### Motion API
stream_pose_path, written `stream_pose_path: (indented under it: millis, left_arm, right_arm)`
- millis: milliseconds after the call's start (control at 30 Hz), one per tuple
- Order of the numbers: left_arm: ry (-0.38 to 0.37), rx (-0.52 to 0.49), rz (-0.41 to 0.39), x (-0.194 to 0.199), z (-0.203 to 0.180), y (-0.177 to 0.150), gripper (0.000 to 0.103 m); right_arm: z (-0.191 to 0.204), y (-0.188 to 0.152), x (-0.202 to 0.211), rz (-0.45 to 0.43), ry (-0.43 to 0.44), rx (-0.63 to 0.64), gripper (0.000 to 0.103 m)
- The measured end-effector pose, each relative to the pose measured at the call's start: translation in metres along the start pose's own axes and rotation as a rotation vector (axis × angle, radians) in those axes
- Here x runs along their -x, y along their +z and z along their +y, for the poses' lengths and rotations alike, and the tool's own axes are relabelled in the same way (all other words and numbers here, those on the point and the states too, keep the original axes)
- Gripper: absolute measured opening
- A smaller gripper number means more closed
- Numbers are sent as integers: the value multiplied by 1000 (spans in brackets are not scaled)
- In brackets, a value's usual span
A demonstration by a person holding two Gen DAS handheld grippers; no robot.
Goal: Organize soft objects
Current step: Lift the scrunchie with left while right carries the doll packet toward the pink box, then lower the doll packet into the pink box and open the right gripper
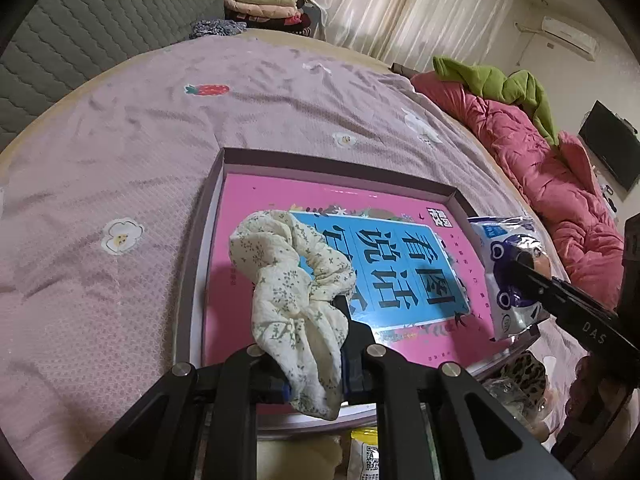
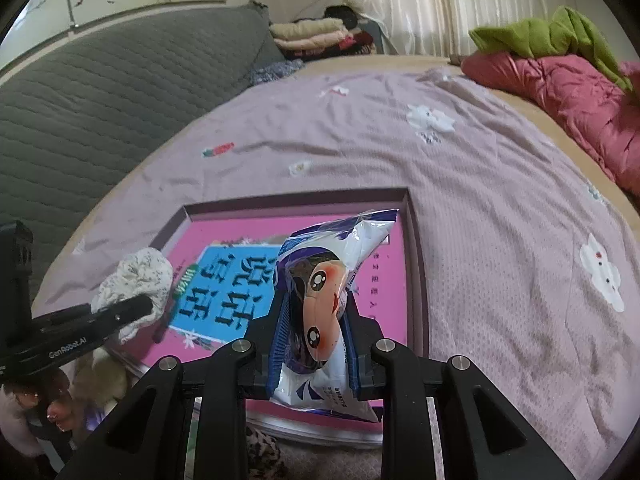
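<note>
While left fingers [image 1: 316, 364] clamp the scrunchie [image 1: 296, 280], right fingers [image 2: 316, 344] clamp the packet [image 2: 332, 280] above the box [image 2: 416, 248]

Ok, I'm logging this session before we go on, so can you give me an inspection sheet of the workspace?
Surface: bed with a lilac sheet, wrinkled, printed with flowers and a strawberry.
Job's things: floral scrunchie and a cartoon-printed packet, both held over a shallow box with a pink book inside.
Clutter: a leopard-print item and other small things at the near edge of the box.
Grippers: left gripper shut on the scrunchie; right gripper shut on the packet.
Cables: nothing seen.
Surroundings: pink quilt with a green garment, folded clothes, curtains, grey headboard.
</note>
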State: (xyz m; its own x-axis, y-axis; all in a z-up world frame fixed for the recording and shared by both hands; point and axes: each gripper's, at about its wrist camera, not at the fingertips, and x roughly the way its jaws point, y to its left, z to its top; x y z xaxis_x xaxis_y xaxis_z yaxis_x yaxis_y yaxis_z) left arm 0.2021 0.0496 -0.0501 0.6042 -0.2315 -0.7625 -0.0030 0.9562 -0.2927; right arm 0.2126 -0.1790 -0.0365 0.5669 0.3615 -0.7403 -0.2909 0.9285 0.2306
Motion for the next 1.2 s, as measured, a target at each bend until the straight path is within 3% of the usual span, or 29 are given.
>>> stream_pose_path:
  millis: [300, 667, 867, 1200]
  left_arm:
    - [5, -19, 22, -5, -3, -2, 17]
    - [11, -18, 26, -6, -1, -4, 17]
    - [11, -22, 35, -7, -2, -4, 17]
    - [23, -27, 68, -13, -2, -5, 17]
  right_arm:
    - [1, -9, -16, 90, -16, 14, 27]
    - [1, -11, -20, 111, -68, 44, 28]
    - [2, -12, -21, 124, -96, 74, 34]
    - [0, -5, -5, 63, -93, 80, 50]
